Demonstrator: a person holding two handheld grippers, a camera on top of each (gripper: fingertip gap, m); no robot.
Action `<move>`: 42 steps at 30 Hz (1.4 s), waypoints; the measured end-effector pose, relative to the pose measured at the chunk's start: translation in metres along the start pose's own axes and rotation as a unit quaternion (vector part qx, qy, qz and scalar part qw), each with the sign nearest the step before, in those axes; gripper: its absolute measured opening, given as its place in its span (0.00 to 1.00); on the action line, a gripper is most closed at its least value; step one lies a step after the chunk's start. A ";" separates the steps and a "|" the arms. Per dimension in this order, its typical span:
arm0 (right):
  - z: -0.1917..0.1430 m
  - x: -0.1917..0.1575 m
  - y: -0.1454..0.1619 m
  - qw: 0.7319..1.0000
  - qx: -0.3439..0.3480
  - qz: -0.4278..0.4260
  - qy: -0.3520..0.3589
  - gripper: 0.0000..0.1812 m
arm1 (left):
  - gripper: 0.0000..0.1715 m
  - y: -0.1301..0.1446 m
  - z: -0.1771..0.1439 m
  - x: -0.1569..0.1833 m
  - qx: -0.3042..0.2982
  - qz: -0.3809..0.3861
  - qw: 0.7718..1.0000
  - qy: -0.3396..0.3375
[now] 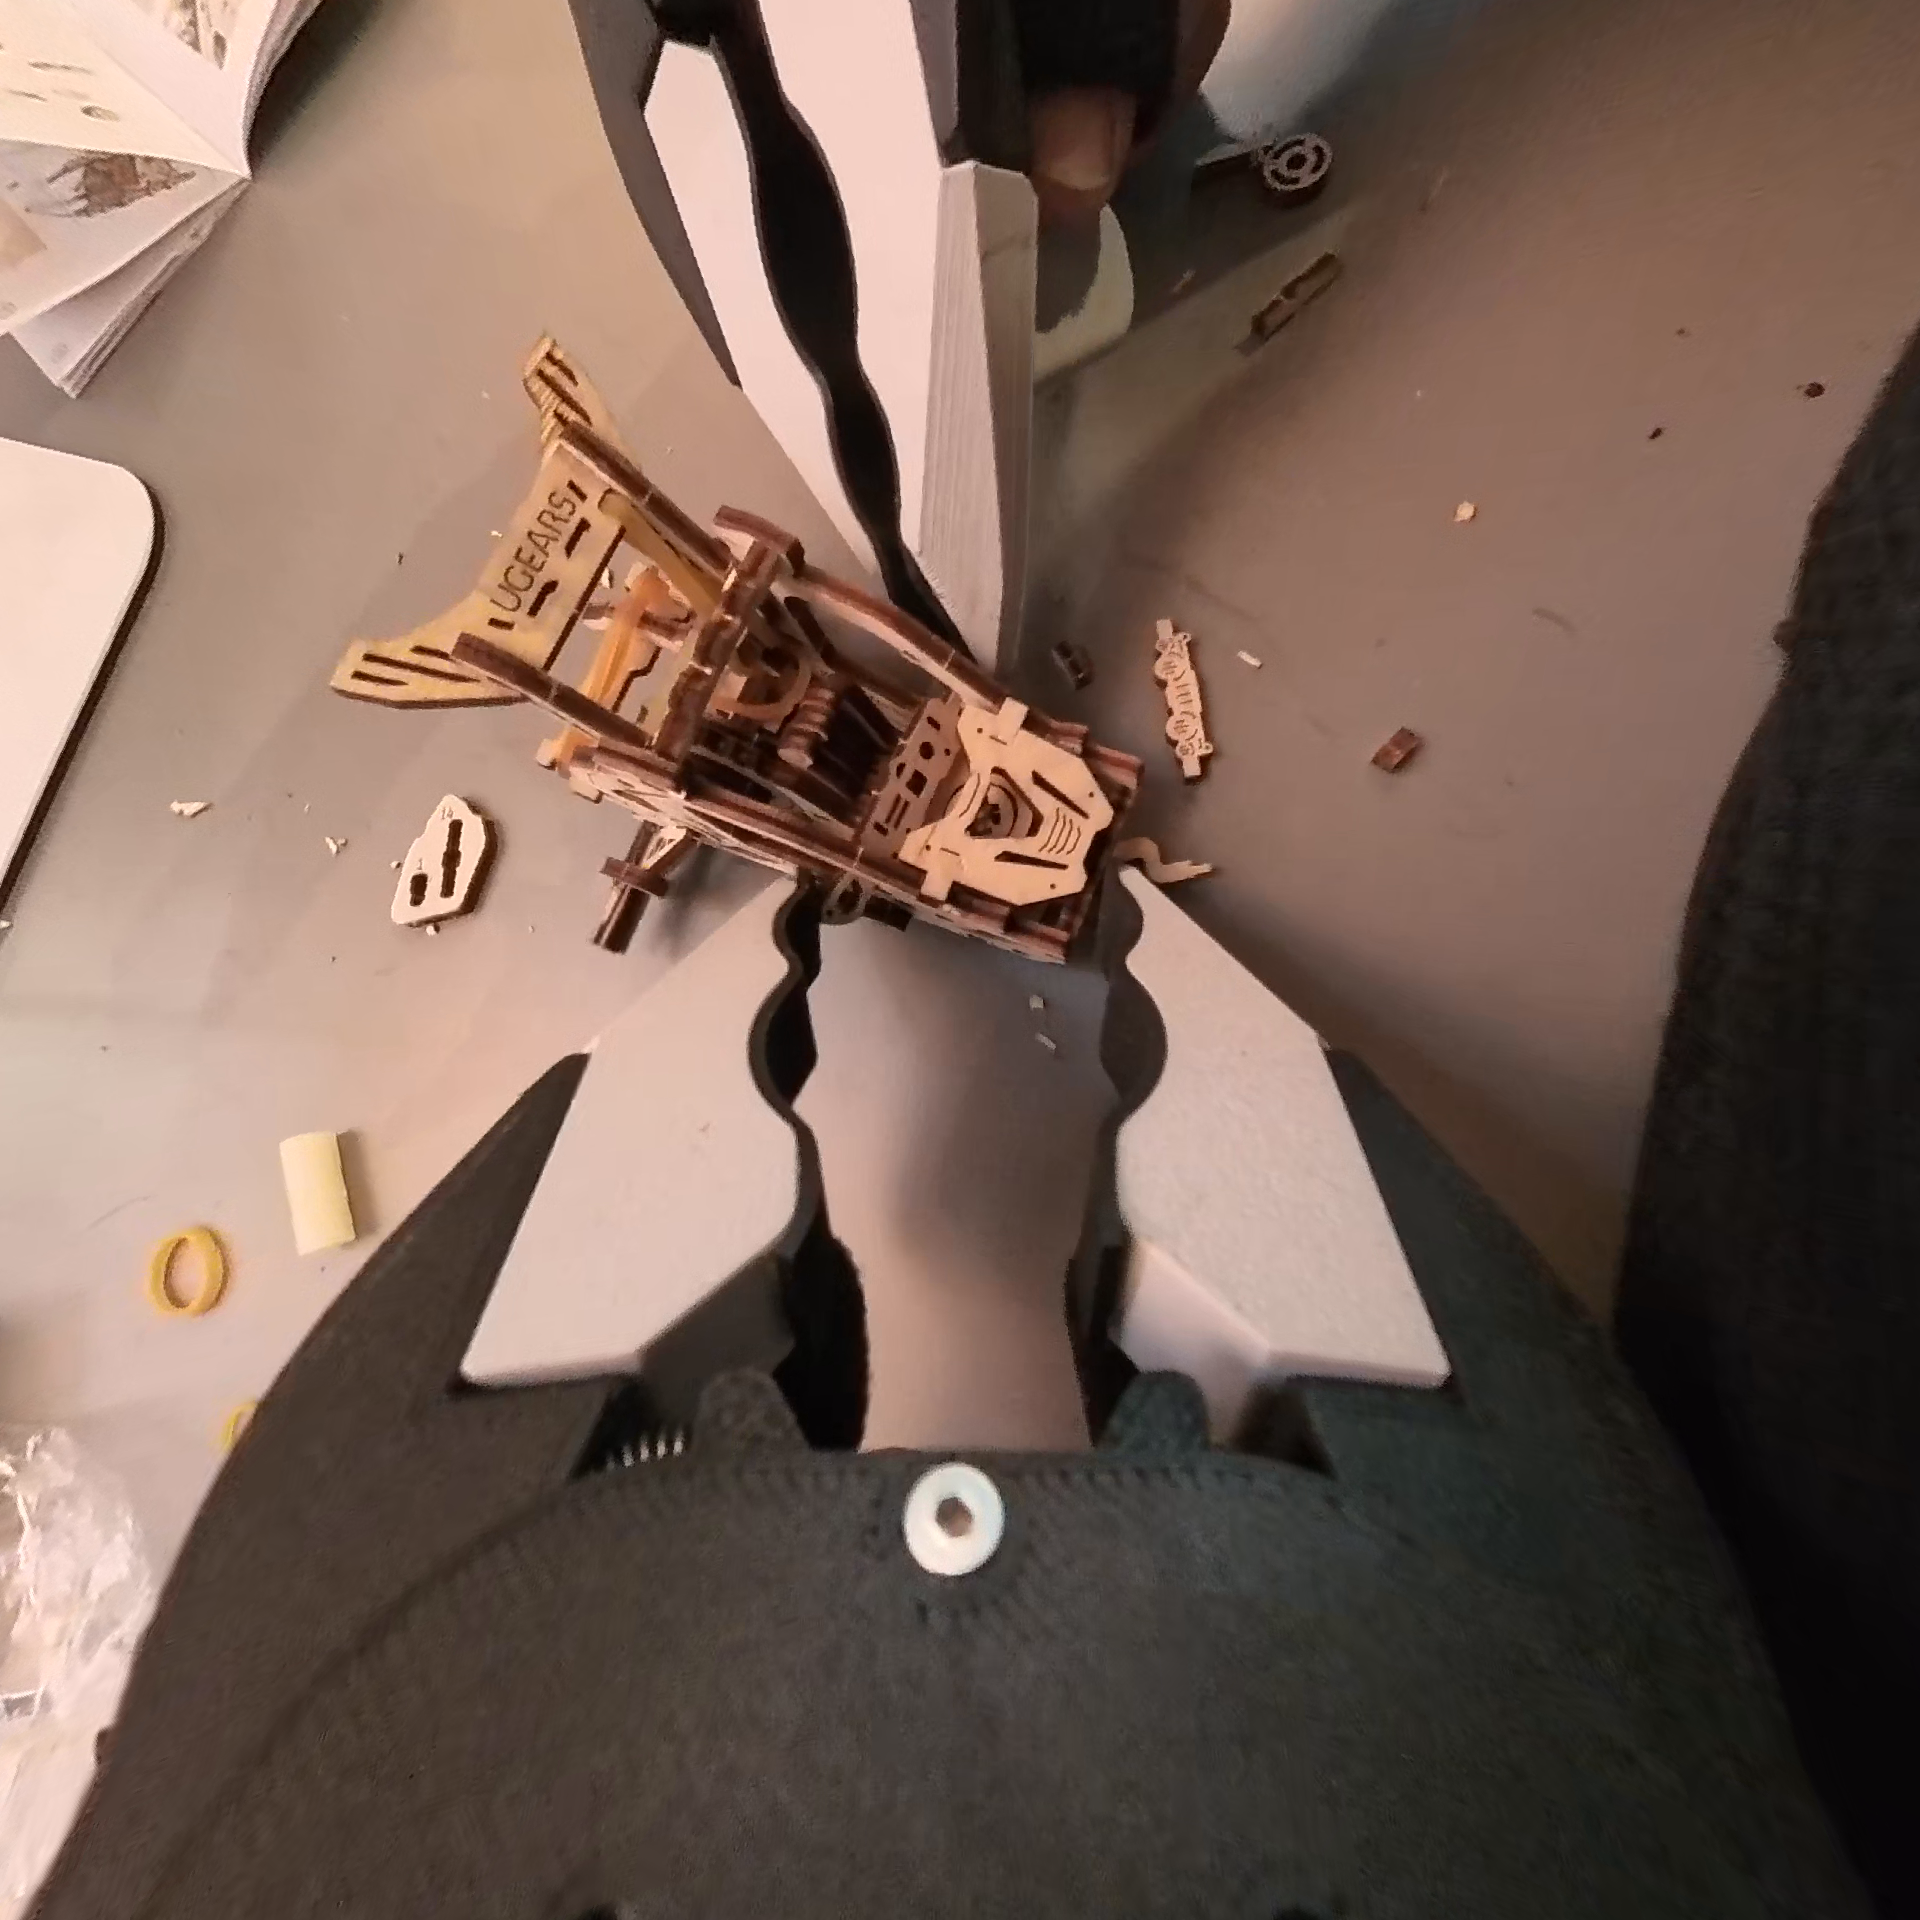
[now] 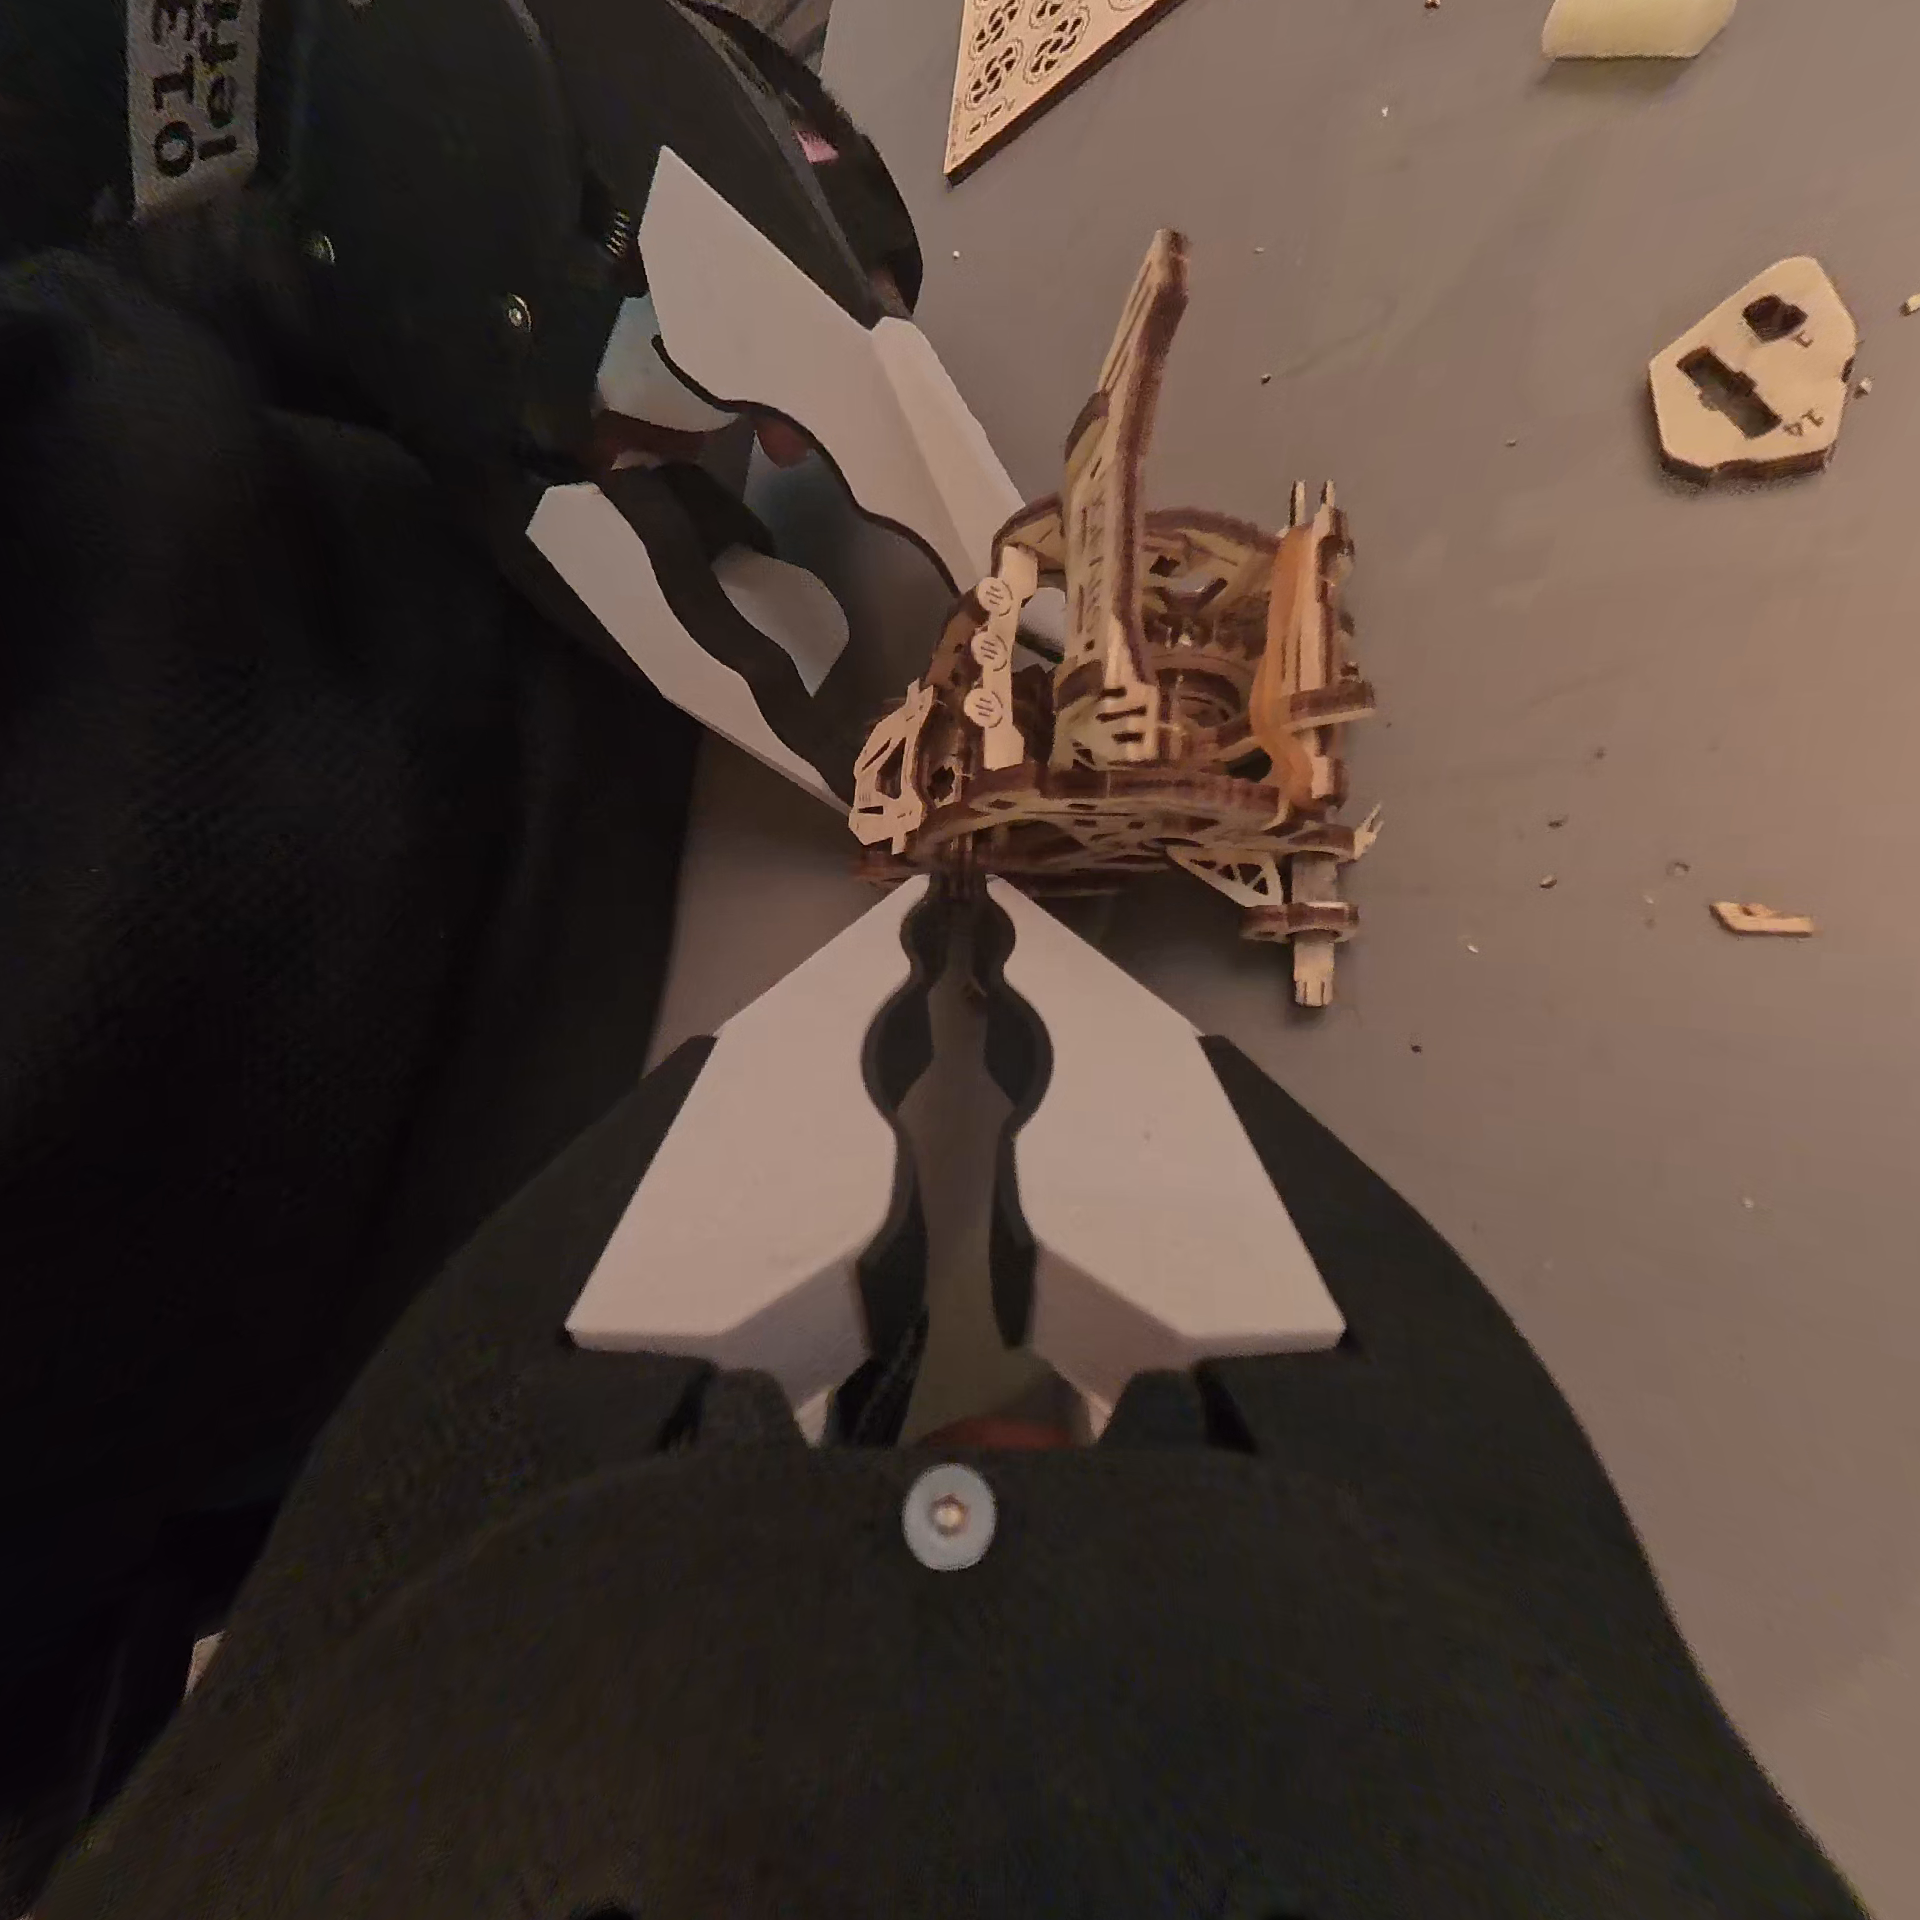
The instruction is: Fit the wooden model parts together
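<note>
A half-built wooden model (image 1: 821, 727) with gears, a forked tail plate and yellow rubber bands lies on the grey table (image 1: 260, 1039). My left gripper (image 1: 961, 899) comes in from below, and its two white fingers clamp the model's near end between them. My right gripper (image 1: 971, 649) reaches in from the top with its jaws nearly together on the model's upper rail. In the right wrist view the right gripper (image 2: 956, 888) pinches a thin edge of the model (image 2: 1122, 727), and the left gripper (image 2: 914, 665) flanks the model's left end.
An open booklet (image 1: 104, 156) and a white board corner (image 1: 52, 644) lie at the left. Around them are a loose slotted plate (image 1: 447, 873), an ornate strip (image 1: 1184, 707), a yellow band (image 1: 187, 1273), a pale cylinder (image 1: 317, 1195), and dark cloth (image 1: 1818, 935) at the right. A wooden parts sheet (image 2: 1039, 73) lies farther off. Left and right tips are no more than a few centimetres apart. It is some 9 centimetres from my left tips to the loose slotted plate (image 1: 447, 873). Seen from the right wrist view (image 2: 1687, 397) as well.
</note>
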State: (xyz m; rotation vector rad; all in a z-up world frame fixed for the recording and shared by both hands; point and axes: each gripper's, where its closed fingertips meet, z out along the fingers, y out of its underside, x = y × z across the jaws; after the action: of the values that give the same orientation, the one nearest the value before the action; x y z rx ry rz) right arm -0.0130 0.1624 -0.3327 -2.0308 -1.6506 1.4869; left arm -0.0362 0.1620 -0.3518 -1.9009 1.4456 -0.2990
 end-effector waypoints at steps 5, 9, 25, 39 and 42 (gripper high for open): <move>0.001 0.000 0.000 1.000 -0.011 0.012 -0.015 0.01 | 0.30 0.000 0.000 0.000 0.002 -0.004 1.000 0.003; 0.001 -0.001 0.000 0.999 -0.021 0.022 -0.027 0.01 | 0.30 0.001 0.001 0.001 0.005 -0.016 1.000 0.013; 0.001 -0.006 0.002 0.989 -0.048 0.094 -0.106 0.00 | 0.30 -0.001 0.001 0.004 0.020 -0.041 0.998 0.036; 0.004 -0.008 0.005 0.987 -0.063 0.096 -0.112 0.01 | 0.30 -0.002 0.000 0.004 0.027 -0.034 0.998 0.044; 0.005 -0.008 0.005 0.988 -0.064 0.086 -0.108 0.00 | 0.30 -0.002 -0.001 0.004 0.024 -0.036 0.998 0.042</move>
State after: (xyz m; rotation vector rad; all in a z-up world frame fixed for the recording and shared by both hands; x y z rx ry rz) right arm -0.0127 0.1520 -0.3335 -2.1970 -1.7268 1.7569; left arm -0.0341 0.1581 -0.3509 -1.9245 1.4140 -0.4479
